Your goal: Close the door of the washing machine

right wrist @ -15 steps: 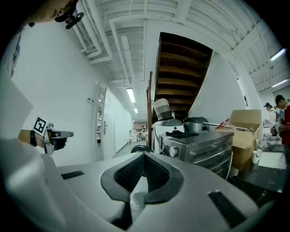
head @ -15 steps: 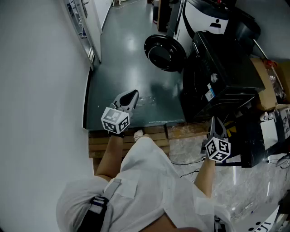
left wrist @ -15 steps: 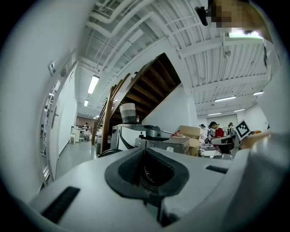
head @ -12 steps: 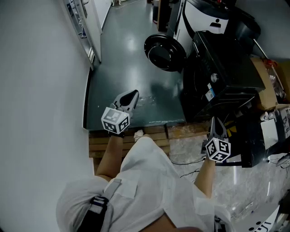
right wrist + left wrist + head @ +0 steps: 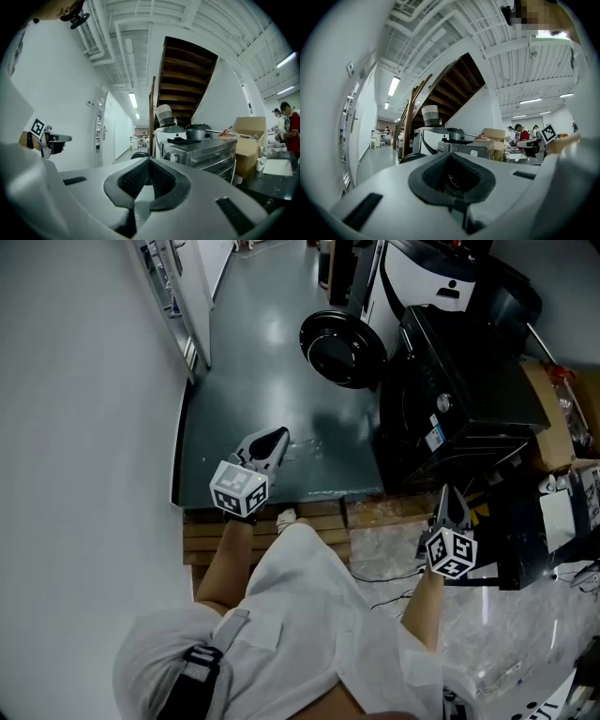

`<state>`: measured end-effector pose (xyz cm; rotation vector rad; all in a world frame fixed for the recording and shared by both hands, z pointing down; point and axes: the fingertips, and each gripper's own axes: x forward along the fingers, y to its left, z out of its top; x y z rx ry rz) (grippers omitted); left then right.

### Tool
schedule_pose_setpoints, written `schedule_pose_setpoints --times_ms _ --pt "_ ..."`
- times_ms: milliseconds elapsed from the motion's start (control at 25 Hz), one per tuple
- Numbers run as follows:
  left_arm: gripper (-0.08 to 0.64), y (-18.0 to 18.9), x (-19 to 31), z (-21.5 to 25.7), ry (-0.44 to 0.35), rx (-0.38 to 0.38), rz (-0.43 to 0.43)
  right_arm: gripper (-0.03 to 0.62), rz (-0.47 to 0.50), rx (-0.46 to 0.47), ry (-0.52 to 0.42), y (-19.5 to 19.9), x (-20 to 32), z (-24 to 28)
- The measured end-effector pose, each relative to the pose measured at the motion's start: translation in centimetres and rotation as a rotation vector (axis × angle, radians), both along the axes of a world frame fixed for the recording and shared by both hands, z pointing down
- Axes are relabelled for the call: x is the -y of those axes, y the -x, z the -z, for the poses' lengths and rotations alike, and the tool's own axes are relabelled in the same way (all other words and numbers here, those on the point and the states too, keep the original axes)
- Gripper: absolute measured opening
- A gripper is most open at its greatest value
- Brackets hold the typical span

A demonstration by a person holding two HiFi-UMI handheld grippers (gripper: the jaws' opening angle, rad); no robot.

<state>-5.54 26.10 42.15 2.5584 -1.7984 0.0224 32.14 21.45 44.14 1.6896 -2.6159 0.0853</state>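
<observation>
1. My left gripper (image 5: 270,440) has its jaws pressed together with nothing between them. It points level, out over the dark floor (image 5: 253,362).
2. My right gripper (image 5: 449,499) also has its jaws together and carries nothing. It sits at 3 o'clock of the left one, well apart from it, and also points level.
3. The washing machine (image 5: 459,399), a black box with a knob on its front panel, stands at 12 o'clock of the right gripper. The right gripper view shows open space between the jaws and the machine, so I am not touching it.
4. The door (image 5: 342,348) is round and dark, and it stands swung open. It hangs off the machine's front at about 10 o'clock of the machine, out over the floor. From the left gripper it lies at 1 o'clock, well apart, and neither gripper touches it.
5. Further out, a wooden pallet (image 5: 314,519) lies at 6 o'clock of the left gripper. A cardboard box (image 5: 548,413) sits at 3 o'clock of the machine, just beside it. A white wall (image 5: 84,427) fills the 9 o'clock side.
</observation>
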Motion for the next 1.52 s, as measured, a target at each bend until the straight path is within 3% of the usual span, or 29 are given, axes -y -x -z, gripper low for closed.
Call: schedule_pose_setpoints --times_ms 600,1000,1280,1520 --pt "0.012 0.0 1.9 -1.2 0.033 0.006 -0.008 0.029 0.017 -0.027 0.039 0.6 2.0 -2.0" --pt "0.012 1.0 6.5 -2.3 0.053 -0.012 -0.027 0.029 0.015 -0.03 0.072 1.9 6.2 -2.9" --pt "0.012 4.5 11.9 -1.6 0.055 -0.032 -0.029 0.029 0.034 -0.027 0.089 5.9 12.0 -2.2" --pt "0.012 10.5 17.0 -0.5 0.077 -0.038 -0.039 0.029 0.033 -0.039 0.111 12.4 17.5 -0.1"
